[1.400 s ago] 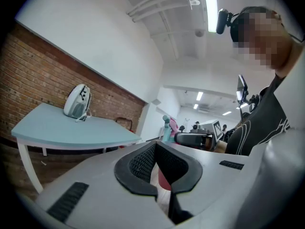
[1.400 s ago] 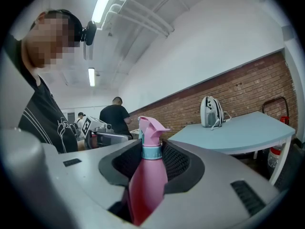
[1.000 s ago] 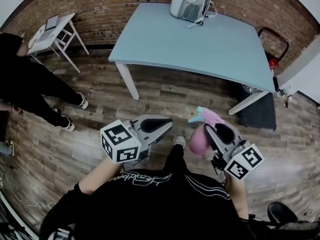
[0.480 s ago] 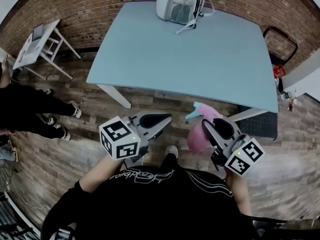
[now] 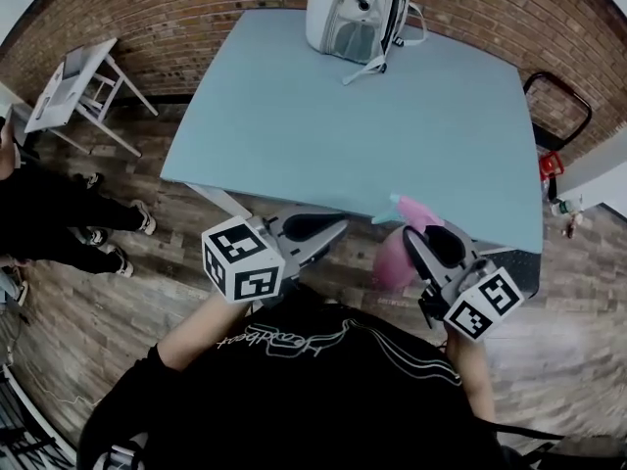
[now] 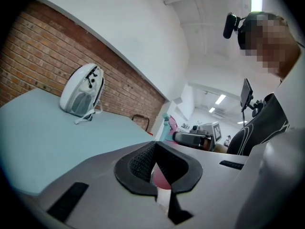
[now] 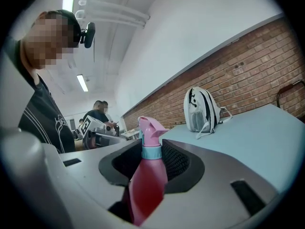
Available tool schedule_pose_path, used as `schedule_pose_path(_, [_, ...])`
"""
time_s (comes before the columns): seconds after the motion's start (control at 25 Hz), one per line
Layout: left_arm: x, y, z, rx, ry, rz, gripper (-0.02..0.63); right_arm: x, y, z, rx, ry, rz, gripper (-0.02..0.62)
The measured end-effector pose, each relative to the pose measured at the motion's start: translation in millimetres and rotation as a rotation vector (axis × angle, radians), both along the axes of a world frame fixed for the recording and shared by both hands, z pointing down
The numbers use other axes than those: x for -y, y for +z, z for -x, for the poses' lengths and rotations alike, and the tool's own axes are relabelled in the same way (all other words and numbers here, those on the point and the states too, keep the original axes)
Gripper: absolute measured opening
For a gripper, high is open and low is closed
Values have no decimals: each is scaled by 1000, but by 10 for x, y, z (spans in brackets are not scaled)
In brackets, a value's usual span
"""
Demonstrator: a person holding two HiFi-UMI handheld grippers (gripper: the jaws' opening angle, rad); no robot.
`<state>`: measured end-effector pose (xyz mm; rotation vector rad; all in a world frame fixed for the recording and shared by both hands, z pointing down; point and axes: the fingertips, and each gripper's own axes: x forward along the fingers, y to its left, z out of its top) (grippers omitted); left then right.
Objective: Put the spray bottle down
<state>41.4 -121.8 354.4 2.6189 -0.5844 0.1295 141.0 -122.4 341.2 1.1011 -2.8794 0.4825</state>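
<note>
A pink spray bottle (image 5: 395,259) with a teal collar and pink trigger head stands upright between the jaws of my right gripper (image 5: 416,243), which is shut on its body (image 7: 147,178). It hangs at the near edge of the light blue table (image 5: 323,116), its head just over the edge. My left gripper (image 5: 328,228) is beside it, at the same edge. Its jaws are together and hold nothing. In the left gripper view the bottle's head (image 6: 169,125) shows beyond that gripper (image 6: 159,168).
A white and grey backpack (image 5: 353,13) stands upright at the table's far side, against the brick wall. A small white side table (image 5: 73,76) and a person in black (image 5: 49,213) are to the left. A black chair (image 5: 558,91) is to the right.
Both grippers have moved forward to the table's near edge. The table and backpack now fill more of the head view. The bottle stays in the right gripper.
</note>
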Motion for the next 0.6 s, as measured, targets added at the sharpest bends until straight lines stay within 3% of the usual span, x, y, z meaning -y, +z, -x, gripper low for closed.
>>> schedule_pose_path(0.28, [247,39,-60,-8,39,8,8,294,23,20,17,23,-1,131])
schedule_pose_path(0.6, [903,114,-96,-19,65,49,8,894,114,-72,-22,72,16,132])
